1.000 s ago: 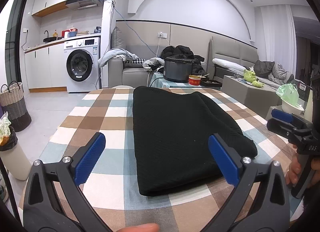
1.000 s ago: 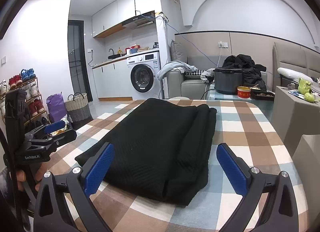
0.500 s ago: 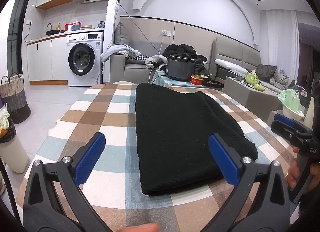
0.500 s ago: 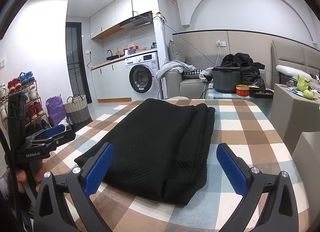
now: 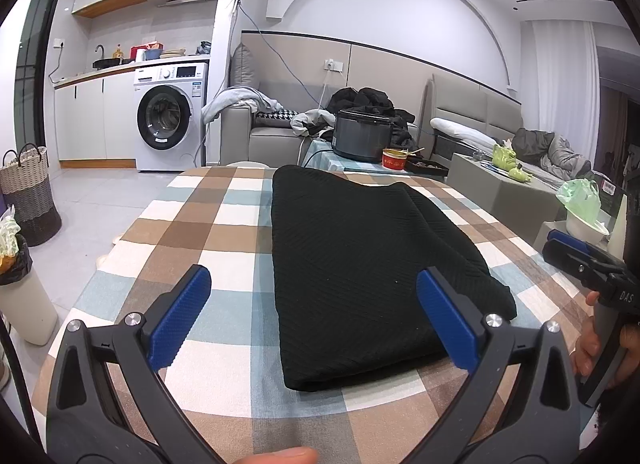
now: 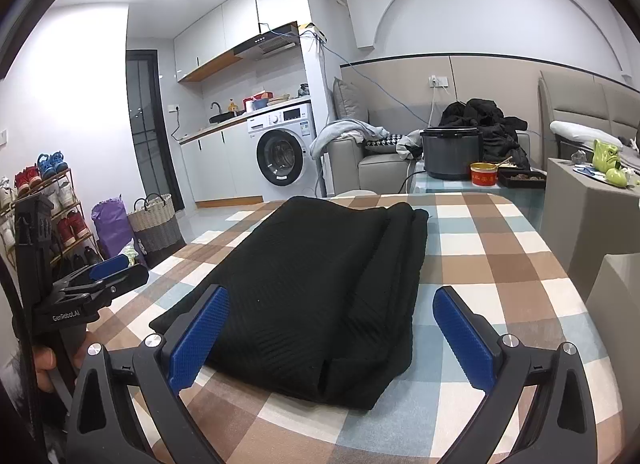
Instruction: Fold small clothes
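The black ribbed knit garment [image 5: 360,260] lies folded lengthwise on the checked tablecloth [image 5: 208,232], unmoved over the last second. Both the left gripper [image 5: 312,320] and right gripper [image 6: 332,338] hover near its front edge, jaws wide and empty, having barely drifted; the next fold hasn't begun.

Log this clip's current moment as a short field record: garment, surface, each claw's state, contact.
garment: black knit garment, folded into a long rectangle, lying flat
surface: checked tablecloth on the table
left claw: open, empty, at the garment's near end
right claw: open, empty, at the garment's near end
contact: neither claw grips the fabric
behind the table: grey electric cooker, washing machine
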`<state>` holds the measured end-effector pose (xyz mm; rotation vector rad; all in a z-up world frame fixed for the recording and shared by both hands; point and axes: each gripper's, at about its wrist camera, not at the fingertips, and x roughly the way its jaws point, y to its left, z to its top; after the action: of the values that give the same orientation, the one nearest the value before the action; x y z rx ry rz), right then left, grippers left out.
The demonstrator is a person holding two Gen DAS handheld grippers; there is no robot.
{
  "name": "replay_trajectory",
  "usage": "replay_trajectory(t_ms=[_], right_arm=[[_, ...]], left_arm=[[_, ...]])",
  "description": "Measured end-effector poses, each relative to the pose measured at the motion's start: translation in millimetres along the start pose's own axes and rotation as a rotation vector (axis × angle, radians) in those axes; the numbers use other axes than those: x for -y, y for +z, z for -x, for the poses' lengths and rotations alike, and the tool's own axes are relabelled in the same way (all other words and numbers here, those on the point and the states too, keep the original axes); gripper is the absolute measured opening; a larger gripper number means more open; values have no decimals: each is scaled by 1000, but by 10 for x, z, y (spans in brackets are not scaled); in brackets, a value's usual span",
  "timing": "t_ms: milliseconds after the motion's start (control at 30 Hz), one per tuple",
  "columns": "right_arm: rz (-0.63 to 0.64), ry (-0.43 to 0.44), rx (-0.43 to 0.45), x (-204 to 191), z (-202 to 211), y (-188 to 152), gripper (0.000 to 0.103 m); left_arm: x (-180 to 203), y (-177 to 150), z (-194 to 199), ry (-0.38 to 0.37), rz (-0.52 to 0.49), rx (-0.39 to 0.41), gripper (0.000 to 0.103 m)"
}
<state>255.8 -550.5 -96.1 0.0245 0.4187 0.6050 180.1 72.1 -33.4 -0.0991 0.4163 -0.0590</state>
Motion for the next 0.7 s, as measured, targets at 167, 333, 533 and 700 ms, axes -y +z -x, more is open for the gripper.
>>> replay_trajectory(t_ms=[167,333,533,700], right_arm=[[-3,2,0,-2,-8,-2,103],[0,4,0,-9,-11,-4,103],[4,6,0,-26,-15,-12,103],[2,5,0,-25,-14,-10,103]], left_arm=[[-1,0,-2,-2,-1,-1,102],[4,-3,-11,-4,-1,0,102],[13,-1,-17,-6,-6,-2,102],[14,-2,-14,-7,-4,-2,102]])
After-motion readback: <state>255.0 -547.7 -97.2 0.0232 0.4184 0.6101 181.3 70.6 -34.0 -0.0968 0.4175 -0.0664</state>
